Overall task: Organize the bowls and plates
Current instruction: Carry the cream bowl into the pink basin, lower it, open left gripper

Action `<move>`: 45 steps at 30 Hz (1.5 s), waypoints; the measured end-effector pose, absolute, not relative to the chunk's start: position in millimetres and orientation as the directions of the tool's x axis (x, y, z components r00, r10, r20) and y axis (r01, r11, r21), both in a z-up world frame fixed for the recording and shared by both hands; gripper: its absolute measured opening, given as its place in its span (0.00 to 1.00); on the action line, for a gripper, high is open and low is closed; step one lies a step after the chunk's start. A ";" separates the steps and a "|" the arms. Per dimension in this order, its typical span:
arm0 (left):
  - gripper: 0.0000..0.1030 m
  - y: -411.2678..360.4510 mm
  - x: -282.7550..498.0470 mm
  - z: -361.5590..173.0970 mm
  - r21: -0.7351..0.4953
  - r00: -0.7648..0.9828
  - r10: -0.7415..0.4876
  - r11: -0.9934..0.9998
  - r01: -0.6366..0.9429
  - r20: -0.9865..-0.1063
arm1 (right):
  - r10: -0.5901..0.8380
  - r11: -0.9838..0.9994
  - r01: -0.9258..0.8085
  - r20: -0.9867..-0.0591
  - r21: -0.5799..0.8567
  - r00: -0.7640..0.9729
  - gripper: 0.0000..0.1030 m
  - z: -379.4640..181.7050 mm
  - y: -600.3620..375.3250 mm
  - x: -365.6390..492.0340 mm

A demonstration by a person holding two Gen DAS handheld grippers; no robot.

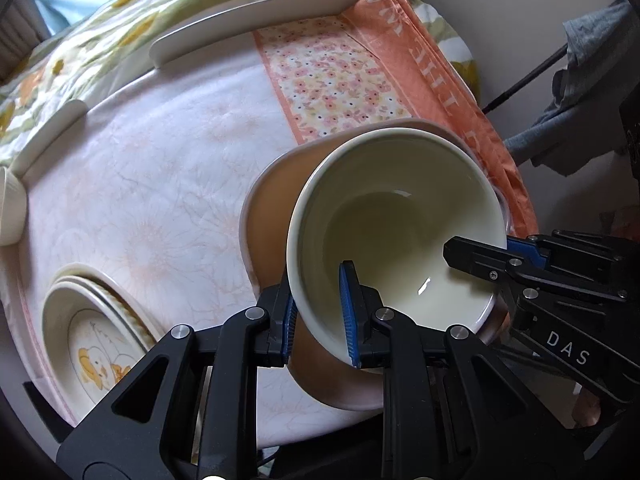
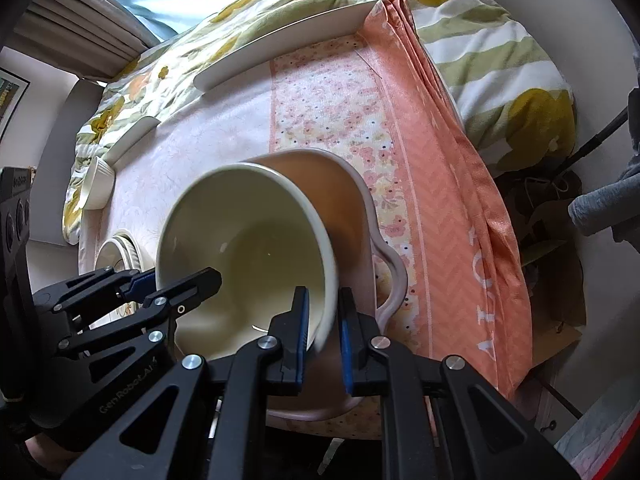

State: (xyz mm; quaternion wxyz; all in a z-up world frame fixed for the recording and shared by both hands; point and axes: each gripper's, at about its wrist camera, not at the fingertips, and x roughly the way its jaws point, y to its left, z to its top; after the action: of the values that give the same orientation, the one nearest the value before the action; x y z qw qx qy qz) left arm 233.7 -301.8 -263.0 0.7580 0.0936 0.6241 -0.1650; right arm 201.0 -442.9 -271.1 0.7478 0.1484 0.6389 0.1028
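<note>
While both grippers clamp its rim, the cream bowl (image 1: 396, 216) hangs tilted inside a bigger pink pot (image 1: 272, 208), which has a wavy handle (image 2: 394, 276) on its right side and sits on the pale flowered tablecloth (image 1: 152, 184) near the table's front edge. Nothing else shows in the bowl; it looks empty and glossy. An orange patterned cloth (image 1: 404, 52) runs along the table's right side, folded over the edge. Far back, a long white plate (image 1: 256, 20) lies at the cloth's border, with another white plate (image 1: 52, 132) to its left and a small ribbed cup (image 2: 96, 184) nearer. At near left, a stack of plates (image 1: 88, 320) carries a duck picture on top. The left gripper (image 1: 320, 312) pinches the bowl's wall, one finger inside and one outside; the right gripper (image 2: 324, 320) pinches the opposite rim the same way.
</note>
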 end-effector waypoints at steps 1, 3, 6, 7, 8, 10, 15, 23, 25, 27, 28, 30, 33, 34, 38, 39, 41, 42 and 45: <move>0.17 -303.8 234.0 -263.9 -0.046 0.167 -0.118 0.923 0.382 -0.979 | 0.341 0.935 0.042 -0.927 0.351 0.158 0.13 -272.1 -444.0 201.1; 0.17 -309.0 233.9 -265.8 -0.004 0.174 -0.083 0.911 0.412 -0.981 | 0.333 0.939 0.045 -0.931 0.342 0.149 0.13 -273.8 -444.6 200.9; 0.17 -312.3 233.4 -269.5 0.036 0.179 -0.048 0.899 0.437 -0.983 | 0.317 0.945 0.035 -0.937 0.325 0.144 0.13 -274.9 -443.2 200.2; 0.17 -312.3 234.5 -270.8 0.040 0.179 -0.044 0.897 0.440 -0.983 | 0.309 0.948 0.029 -0.940 0.316 0.144 0.13 -274.6 -442.4 200.2; 0.17 -311.3 234.6 -271.6 0.041 0.176 -0.042 0.896 0.441 -0.984 | 0.303 0.950 0.026 -0.942 0.310 0.145 0.13 -274.5 -440.8 199.9; 0.17 -309.8 235.1 -271.7 0.037 0.170 -0.043 0.897 0.441 -0.984 | 0.295 0.954 0.021 -0.945 0.301 0.143 0.13 -274.3 -439.2 200.3; 0.17 -310.5 235.9 -271.8 0.033 0.164 -0.043 0.898 0.440 -0.986 | 0.279 0.959 0.005 -0.952 0.282 0.128 0.13 -275.7 -435.3 201.3; 0.17 -310.6 235.8 -275.5 0.034 0.154 -0.037 0.900 0.435 -0.987 | 0.271 0.962 0.006 -0.955 0.274 0.120 0.13 -276.4 -434.1 199.6; 0.17 -310.8 235.0 -275.0 0.037 0.158 -0.036 0.900 0.434 -0.987 | 0.275 0.961 0.007 -0.954 0.278 0.119 0.13 -277.1 -434.0 200.0; 0.17 -311.0 234.6 -274.6 0.039 0.161 -0.034 0.901 0.433 -0.986 | 0.275 0.960 0.011 -0.954 0.278 0.123 0.13 -276.2 -433.4 199.5; 0.17 -311.4 234.4 -274.6 0.044 0.164 -0.030 0.900 0.433 -0.986 | 0.277 0.960 0.013 -0.953 0.281 0.125 0.13 -275.9 -433.5 199.0; 0.17 -312.4 233.8 -274.0 0.051 0.169 -0.025 0.900 0.432 -0.985 | 0.284 0.957 0.017 -0.950 0.288 0.129 0.13 -274.8 -434.4 198.6; 0.17 -315.1 232.1 -269.8 0.097 0.206 0.006 0.894 0.437 -0.979 | 0.282 0.958 0.017 -0.949 0.287 0.138 0.13 -272.8 -435.7 198.1; 0.17 -315.9 231.8 -266.5 0.114 0.224 0.014 0.891 0.439 -0.975 | 0.280 0.958 0.016 -0.949 0.286 0.143 0.13 -271.9 -436.4 198.0; 0.17 -317.3 234.7 -263.0 0.104 0.223 0.005 0.893 0.437 -0.975 | 0.286 0.957 0.009 -0.946 0.291 0.152 0.13 -267.9 -439.7 198.2; 0.17 -317.5 234.7 -263.0 0.100 0.220 0.002 0.894 0.436 -0.975 | 0.290 0.956 0.009 -0.945 0.295 0.153 0.13 -267.1 -440.3 198.3; 0.17 -317.4 234.1 -262.4 0.098 0.222 0.000 0.897 0.432 -0.975 | 0.296 0.954 0.009 -0.942 0.301 0.156 0.13 -266.3 -442.3 198.1; 0.17 -316.9 233.7 -262.1 0.095 0.220 -0.002 0.899 0.428 -0.976 | 0.299 0.953 0.009 -0.942 0.304 0.155 0.13 -266.1 -442.3 197.7; 0.17 -312.2 234.3 -253.9 0.079 0.228 -0.017 0.909 0.408 -0.974 | 0.302 0.952 0.006 -0.939 0.307 0.165 0.13 -260.7 -446.4 196.9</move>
State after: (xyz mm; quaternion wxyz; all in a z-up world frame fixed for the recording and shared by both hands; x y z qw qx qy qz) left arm 234.3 -312.2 -253.9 0.7667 0.1614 0.6058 -0.1387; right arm 196.9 -446.4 -260.7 0.7536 0.1206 0.6386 0.0985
